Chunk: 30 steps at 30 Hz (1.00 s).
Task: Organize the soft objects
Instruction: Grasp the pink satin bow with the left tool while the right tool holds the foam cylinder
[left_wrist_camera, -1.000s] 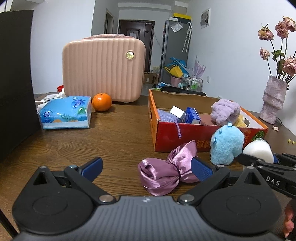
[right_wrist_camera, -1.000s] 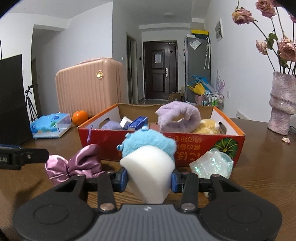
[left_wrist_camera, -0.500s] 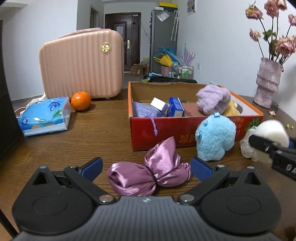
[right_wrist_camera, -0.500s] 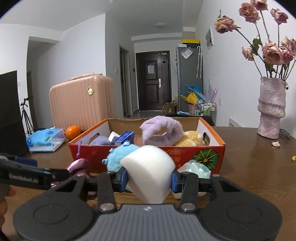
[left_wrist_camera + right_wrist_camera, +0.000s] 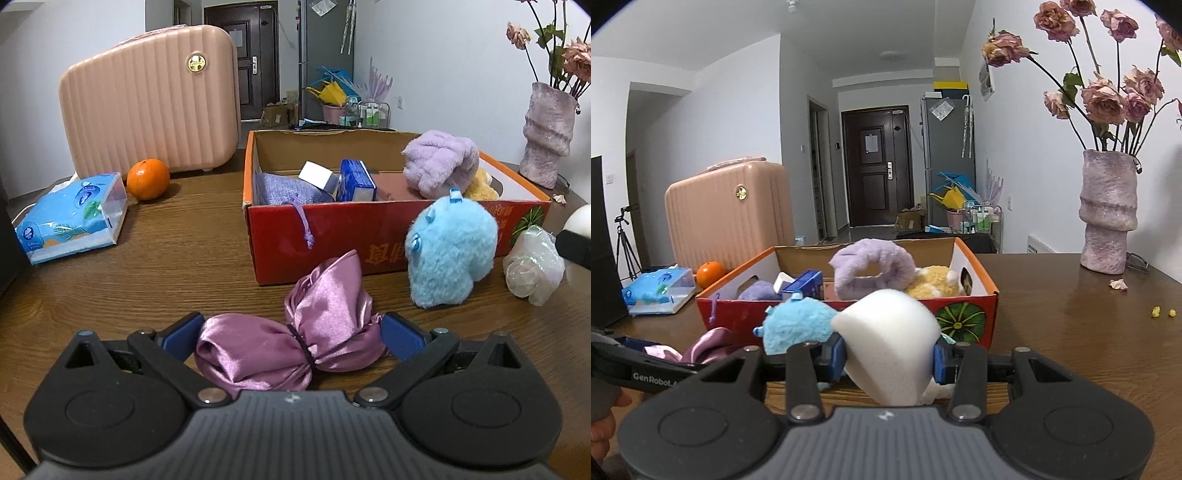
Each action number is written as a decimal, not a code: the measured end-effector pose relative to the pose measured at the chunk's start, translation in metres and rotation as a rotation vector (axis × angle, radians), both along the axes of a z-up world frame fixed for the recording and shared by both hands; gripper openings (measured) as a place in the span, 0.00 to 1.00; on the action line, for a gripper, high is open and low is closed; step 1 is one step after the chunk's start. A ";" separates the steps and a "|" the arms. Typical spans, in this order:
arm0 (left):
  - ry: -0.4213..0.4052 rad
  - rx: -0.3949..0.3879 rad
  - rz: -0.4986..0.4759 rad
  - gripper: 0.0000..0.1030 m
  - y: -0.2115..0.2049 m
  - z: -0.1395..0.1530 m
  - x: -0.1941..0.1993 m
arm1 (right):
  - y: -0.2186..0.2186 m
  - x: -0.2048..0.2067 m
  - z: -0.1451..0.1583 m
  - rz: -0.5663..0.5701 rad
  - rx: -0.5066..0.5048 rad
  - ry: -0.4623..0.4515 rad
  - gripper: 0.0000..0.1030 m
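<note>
Left gripper [image 5: 291,334]: we have brought its open jaws around the satin scrunchie [image 5: 291,343] on the table, ready to close. Right gripper [image 5: 889,356] clamps the white sponge [image 5: 890,343] before the box [image 5: 960,317].

White sponge [image 5: 580,225] cut off at right edge, gripper-crossed.

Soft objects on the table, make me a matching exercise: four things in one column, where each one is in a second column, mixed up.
1. white sponge
2. purple satin bow
3. blue plush toy
4. orange

A. beside the pink suitcase
B. standing against the red box front
C. pinched in the right gripper
D. between the left gripper's open fingers

Pairs: 1-C, 2-D, 3-B, 4-A
</note>
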<state>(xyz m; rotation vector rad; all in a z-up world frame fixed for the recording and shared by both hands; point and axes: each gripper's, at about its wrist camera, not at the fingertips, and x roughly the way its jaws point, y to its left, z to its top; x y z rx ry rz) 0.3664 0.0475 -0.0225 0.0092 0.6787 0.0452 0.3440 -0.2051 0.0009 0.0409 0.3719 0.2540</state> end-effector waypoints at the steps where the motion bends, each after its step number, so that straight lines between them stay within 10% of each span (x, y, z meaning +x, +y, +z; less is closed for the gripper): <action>1: -0.001 0.003 -0.002 1.00 0.000 -0.001 0.001 | -0.001 0.000 0.000 -0.003 0.000 0.001 0.42; 30: 0.013 -0.012 -0.061 0.92 -0.004 -0.008 0.005 | -0.001 0.002 -0.002 -0.014 -0.001 0.003 0.42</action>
